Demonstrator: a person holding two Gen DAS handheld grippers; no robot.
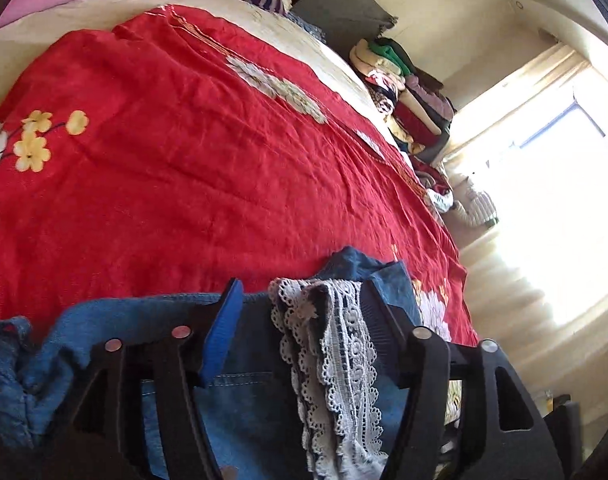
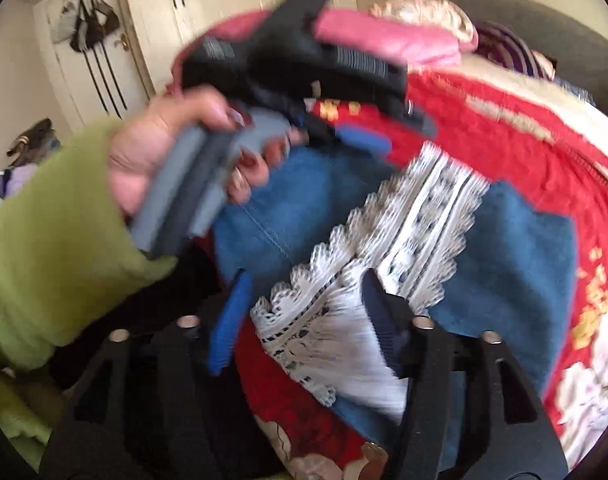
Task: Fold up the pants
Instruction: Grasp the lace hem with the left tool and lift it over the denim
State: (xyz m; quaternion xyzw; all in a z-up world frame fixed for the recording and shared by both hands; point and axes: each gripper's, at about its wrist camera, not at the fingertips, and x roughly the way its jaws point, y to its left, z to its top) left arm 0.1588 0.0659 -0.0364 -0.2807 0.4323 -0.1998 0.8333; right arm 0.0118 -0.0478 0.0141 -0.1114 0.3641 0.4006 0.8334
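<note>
My left gripper point(image 1: 304, 312) stands spread wide, nothing pinched; the denim pants point(image 1: 244, 400) with their white lace trim point(image 1: 335, 360) lie bunched between and beneath its fingers on the red bedspread point(image 1: 184, 160). My right gripper point(image 2: 304, 308) is likewise parted over the lace, just short of the left hand point(image 2: 144, 168).

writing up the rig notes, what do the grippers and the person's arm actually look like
Each gripper, left gripper and right gripper, has a black plastic frame with cut-out openings, round silver bolt heads, and two fingers faced with blue ribbed pads. In the right wrist view the left one shows a grey handle, held by a hand with glossy painted nails and a light green sleeve. No cables are visible.
</note>
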